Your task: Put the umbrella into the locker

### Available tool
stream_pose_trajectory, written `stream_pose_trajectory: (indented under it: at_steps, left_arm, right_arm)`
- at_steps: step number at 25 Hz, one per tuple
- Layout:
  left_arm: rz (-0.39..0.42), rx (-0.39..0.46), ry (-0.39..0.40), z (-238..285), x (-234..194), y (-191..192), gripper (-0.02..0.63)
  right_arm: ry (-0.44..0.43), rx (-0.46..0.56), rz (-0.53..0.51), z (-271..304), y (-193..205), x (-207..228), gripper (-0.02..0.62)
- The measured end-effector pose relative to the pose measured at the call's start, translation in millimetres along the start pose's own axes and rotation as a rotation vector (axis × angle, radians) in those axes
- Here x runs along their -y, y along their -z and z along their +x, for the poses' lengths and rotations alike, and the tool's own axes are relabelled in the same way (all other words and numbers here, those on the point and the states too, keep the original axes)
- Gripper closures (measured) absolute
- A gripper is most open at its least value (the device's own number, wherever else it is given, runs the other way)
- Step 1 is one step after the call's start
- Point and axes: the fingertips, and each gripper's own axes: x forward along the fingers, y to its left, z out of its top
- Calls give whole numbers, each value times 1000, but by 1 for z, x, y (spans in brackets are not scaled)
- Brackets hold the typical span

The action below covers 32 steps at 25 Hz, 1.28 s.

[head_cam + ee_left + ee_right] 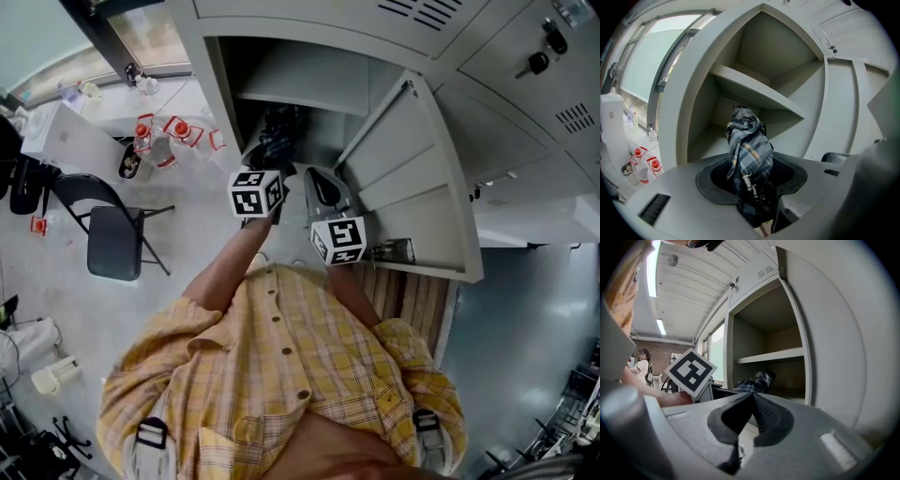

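We see the umbrella (749, 150) as soft plaid cloth, crumpled in folds. The left tool (752, 180) and the right tool (752, 399) are matt grey plastic with dark ribbed pads. The locker (689, 108) is smooth, pale painted sheet metal. The floor (525, 300) looks glossy; the shirt (281, 375) is woven checked cloth.

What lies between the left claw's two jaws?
The folded plaid umbrella, clamped in the left claw; the left gripper view shows it pointing into the locker.
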Motion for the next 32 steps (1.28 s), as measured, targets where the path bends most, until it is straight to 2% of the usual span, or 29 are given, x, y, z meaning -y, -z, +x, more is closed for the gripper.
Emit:
stream_pose_trajectory:
  at_steps: [19, 32]
  left_arm:
    - [52, 8, -15, 41, -5, -26, 422]
    - [133, -25, -41, 71, -6, -30, 422]
  right_arm:
    - [1, -20, -5, -4, 6, -5, 598]
    - [24, -25, -3, -7, 9, 1, 598]
